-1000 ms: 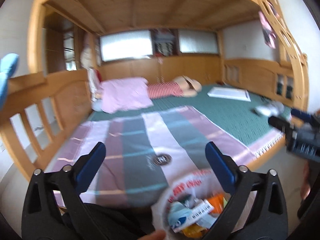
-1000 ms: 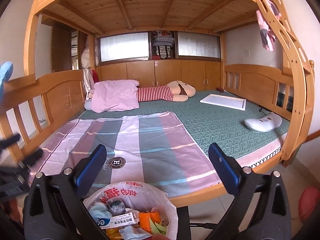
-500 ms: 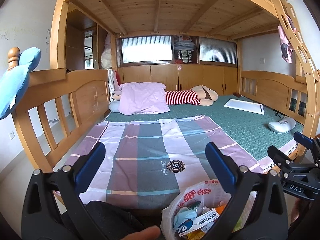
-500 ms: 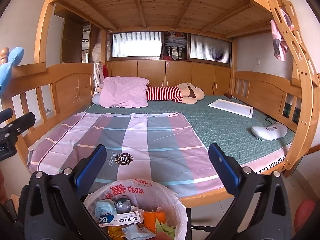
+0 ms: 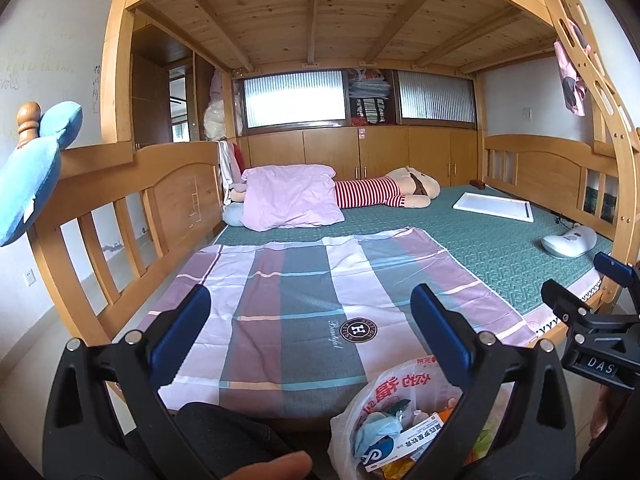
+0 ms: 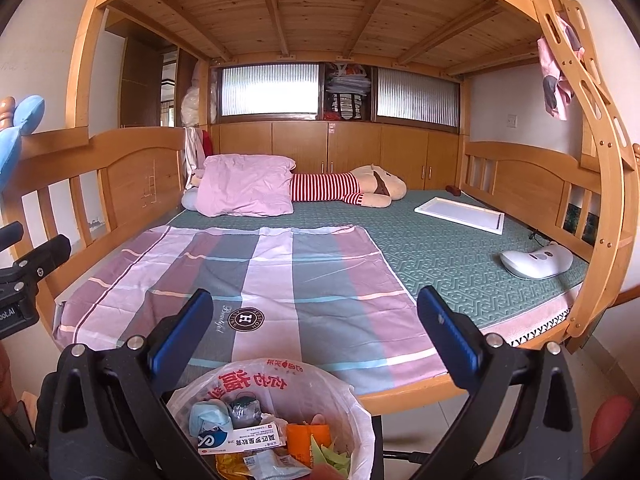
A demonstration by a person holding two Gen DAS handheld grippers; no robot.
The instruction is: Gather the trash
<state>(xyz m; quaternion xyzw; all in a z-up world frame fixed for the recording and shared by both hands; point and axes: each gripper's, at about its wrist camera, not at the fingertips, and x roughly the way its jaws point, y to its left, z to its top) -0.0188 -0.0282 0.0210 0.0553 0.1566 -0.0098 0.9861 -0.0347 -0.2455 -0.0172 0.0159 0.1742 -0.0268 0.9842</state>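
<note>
Trash bag (image 6: pixel 280 384): thin crinkled printed plastic

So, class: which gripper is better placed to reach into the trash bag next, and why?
Right. The bag sits centred between the right gripper's open fingers; in the left view it lies off under the left gripper's right-hand finger.

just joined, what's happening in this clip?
A person holds two grippers in front of a bunk bed. Both the left gripper and the right gripper are open and empty. Below them sits a bag-lined trash bin already holding wrappers and a small box. No trash is visible on the bed.
</note>
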